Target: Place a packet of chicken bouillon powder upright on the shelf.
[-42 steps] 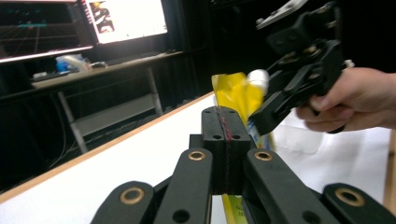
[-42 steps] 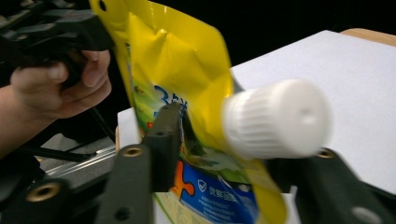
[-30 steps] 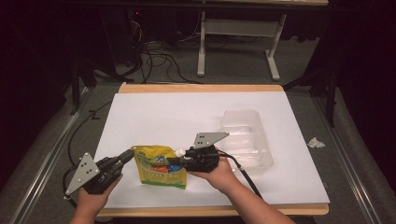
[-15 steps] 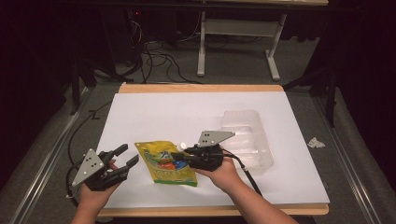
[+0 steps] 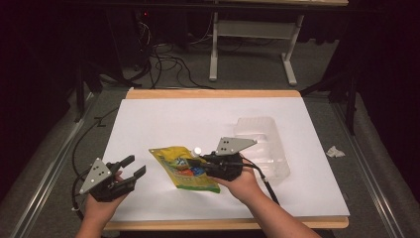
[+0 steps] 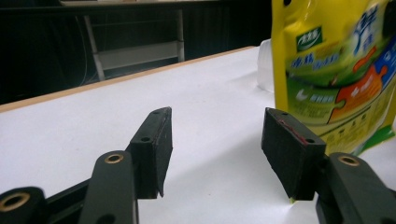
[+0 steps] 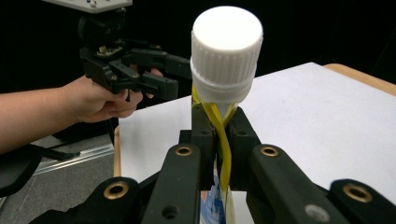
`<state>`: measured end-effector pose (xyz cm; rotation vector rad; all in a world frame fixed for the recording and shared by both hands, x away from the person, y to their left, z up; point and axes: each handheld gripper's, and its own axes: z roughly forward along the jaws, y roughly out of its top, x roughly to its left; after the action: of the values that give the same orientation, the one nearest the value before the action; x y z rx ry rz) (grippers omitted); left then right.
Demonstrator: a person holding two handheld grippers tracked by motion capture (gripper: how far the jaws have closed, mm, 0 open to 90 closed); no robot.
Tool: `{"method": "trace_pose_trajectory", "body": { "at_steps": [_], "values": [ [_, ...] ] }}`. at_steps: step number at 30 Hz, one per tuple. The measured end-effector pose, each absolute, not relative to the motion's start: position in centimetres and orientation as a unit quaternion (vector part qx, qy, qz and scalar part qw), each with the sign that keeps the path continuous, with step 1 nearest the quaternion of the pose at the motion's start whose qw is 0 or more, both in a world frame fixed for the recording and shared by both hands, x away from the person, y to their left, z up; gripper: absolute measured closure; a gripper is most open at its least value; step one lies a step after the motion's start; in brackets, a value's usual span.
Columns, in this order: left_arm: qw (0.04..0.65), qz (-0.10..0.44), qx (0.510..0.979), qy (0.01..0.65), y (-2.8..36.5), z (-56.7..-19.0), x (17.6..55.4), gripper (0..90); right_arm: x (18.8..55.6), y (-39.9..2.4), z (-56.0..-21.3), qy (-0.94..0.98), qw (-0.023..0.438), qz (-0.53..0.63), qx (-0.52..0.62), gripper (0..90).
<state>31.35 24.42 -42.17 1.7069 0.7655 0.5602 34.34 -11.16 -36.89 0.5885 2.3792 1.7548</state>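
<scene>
- Pouch (image 5: 187, 167), yellow with a white cap (image 5: 197, 149), is seen in the high view lying at the table's (image 5: 163, 119) near middle; its neck is clamped by the right gripper (image 5: 194, 162) from 3 o'clock, while the left gripper (image 5: 133, 167) stands released at 9 o'clock, having just opened.
- In the left gripper view, the pouch (image 6: 334, 70) is cut off at 1 o'clock; nothing lies between the spread jaws.
- In the right gripper view, the pouch body is mostly hidden behind the clenched jaws; the cap (image 7: 227, 53) stands above.

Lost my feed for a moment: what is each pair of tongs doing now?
Left tongs: open, nothing between them.
Right tongs: shut on the yellow plastic spout pouch.
</scene>
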Motion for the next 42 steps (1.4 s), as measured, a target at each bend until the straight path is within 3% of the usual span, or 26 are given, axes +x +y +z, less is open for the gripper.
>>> {"method": "trace_pose_trajectory", "body": {
  "at_steps": [28,42],
  "values": [
    [0.555,0.229,0.735,0.314,24.0,-42.6,31.4,43.1,34.2,-14.4,-36.3,0.837,0.077,0.496,0.218,87.2],
    [0.557,0.228,0.731,0.32,24.0,-42.7,31.4,43.2,34.2,-15.7,-35.6,0.804,0.073,0.545,0.226,90.0]
  ]
}}
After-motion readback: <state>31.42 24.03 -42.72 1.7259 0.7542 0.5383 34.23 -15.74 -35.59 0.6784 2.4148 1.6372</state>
